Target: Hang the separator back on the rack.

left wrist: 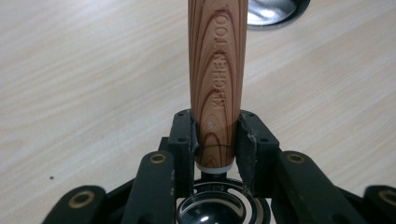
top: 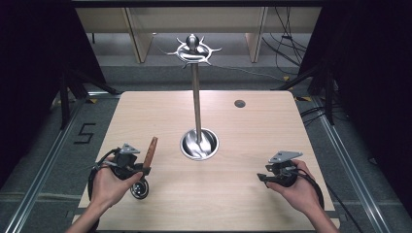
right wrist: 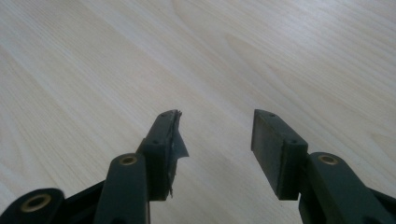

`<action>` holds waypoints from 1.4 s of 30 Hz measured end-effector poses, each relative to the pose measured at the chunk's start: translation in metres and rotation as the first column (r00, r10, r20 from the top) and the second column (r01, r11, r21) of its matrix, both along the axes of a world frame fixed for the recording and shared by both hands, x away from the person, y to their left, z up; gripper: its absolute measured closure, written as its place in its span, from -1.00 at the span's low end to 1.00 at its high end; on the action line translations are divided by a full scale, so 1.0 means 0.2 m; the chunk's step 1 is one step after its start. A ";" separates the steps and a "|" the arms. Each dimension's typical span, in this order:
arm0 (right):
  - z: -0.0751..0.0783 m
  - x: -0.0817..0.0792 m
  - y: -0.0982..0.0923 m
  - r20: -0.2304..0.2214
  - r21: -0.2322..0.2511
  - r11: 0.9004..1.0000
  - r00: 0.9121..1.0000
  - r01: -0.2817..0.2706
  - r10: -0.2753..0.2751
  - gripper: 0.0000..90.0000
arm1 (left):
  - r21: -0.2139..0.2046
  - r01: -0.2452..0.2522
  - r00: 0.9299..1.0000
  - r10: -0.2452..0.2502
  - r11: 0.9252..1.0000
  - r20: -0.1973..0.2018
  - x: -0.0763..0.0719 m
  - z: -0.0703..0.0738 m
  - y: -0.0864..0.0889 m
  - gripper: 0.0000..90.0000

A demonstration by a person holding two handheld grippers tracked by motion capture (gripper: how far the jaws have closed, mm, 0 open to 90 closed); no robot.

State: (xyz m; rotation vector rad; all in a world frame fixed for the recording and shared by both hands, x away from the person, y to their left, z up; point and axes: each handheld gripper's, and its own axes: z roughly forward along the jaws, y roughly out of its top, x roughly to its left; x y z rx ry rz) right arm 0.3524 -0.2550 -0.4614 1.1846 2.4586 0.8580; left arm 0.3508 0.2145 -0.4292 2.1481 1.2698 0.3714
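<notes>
Low in the left gripper view, my left gripper (left wrist: 217, 140) has both pads clamped on the wooden handle (left wrist: 217, 70) of a kitchen tool, right at the collar where the wood meets metal. The handle runs straight up the middle of that frame, its stamped lettering facing the camera, and a shiny round metal head (left wrist: 212, 213) sits under the jaws at the bottom edge; what kind of utensil it is I cannot tell. In the high view the same gripper (top: 138, 167) sits at lower left, the handle (top: 151, 149) slanting up toward the centre and the metal head (top: 139, 190) just below my hand.

Over at lower right, my right gripper (top: 265, 178) is idle, jaws spread with nothing between them; its own view shows bare table (right wrist: 93, 70) past the open pads (right wrist: 273, 149).

So I judge this as the carry step: tool in hand, not yet hung. Farther up, at mid-frame, the rack's round steel base (top: 199, 143) sits on the table, its pole (top: 196, 97) rising to a ring of hooks (top: 193, 50) near the top edge.

Next I need to lift the tool to hook height, and, if the handle's far end has a hanging hole, which I cannot see, turn that end toward a free hook. The grip must stay firm while I tilt.
</notes>
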 end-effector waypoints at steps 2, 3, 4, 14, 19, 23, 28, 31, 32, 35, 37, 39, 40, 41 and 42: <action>0.00 0.00 0.00 0.001 -0.002 1.000 1.000 -0.001 0.001 0.16 | -0.012 0.018 0.999 -0.017 1.000 0.042 -0.01 0.02 0.00 0.52; 0.00 0.00 0.00 0.000 -0.001 1.000 1.000 0.000 0.000 0.16 | -0.012 0.018 0.999 -0.017 1.000 0.042 -0.01 0.02 0.00 0.52; 0.00 0.00 0.00 0.000 0.000 1.000 1.000 -0.001 0.001 0.16 | -0.025 0.005 0.998 -0.004 1.000 0.062 -0.01 0.04 0.00 0.52; 0.00 0.00 0.00 0.000 -0.001 1.000 1.000 -0.002 0.002 0.16 | -0.039 0.011 0.991 -0.006 0.999 0.133 -0.03 0.09 0.00 0.52; 0.00 0.00 0.00 -0.002 0.001 1.000 1.000 0.003 -0.003 0.16 | -0.066 0.003 0.985 0.009 0.998 0.172 -0.04 0.12 -0.01 0.52; 0.00 0.00 0.00 0.000 0.000 1.000 1.000 0.002 -0.002 0.16 | -0.113 -0.005 0.977 0.029 0.994 0.212 -0.05 0.14 -0.03 0.52; -0.01 0.00 0.00 0.023 0.010 1.000 1.000 0.011 -0.012 0.16 | -0.159 -0.017 0.970 0.055 0.987 0.238 -0.06 0.16 -0.05 0.52; 0.00 0.00 0.00 0.015 0.001 1.000 1.000 0.006 -0.006 0.16 | -0.153 -0.003 0.967 0.042 0.988 0.250 -0.07 0.17 -0.05 0.52; 0.00 0.00 0.00 0.015 0.002 1.000 1.000 0.007 -0.007 0.16 | -0.161 -0.003 0.967 0.044 0.987 0.252 -0.07 0.18 -0.06 0.52; 0.00 0.00 0.00 0.016 0.001 1.000 1.000 0.007 -0.007 0.16 | -0.167 0.003 0.963 0.042 0.986 0.267 -0.08 0.20 -0.07 0.52; 0.00 0.00 0.00 0.018 0.002 1.000 1.000 0.008 -0.008 0.16 | -0.174 0.008 0.957 0.043 0.985 0.286 -0.08 0.22 -0.08 0.52; 0.00 0.00 0.00 0.017 0.003 1.000 1.000 0.009 -0.009 0.15 | -0.166 0.015 0.957 0.034 0.986 0.288 -0.08 0.23 -0.08 0.52; 0.00 0.00 0.00 0.015 0.003 1.000 1.000 0.009 -0.009 0.15 | -0.167 0.015 0.955 0.036 0.986 0.296 -0.09 0.24 -0.09 0.52; 0.00 0.00 0.00 0.016 0.002 1.000 1.000 0.009 -0.009 0.16 | -0.167 0.015 0.955 0.036 0.986 0.296 -0.09 0.24 -0.09 0.52; 0.00 0.00 0.00 0.016 0.002 1.000 1.000 0.009 -0.009 0.16 | -0.166 0.023 0.953 0.028 0.986 0.301 -0.09 0.25 -0.09 0.52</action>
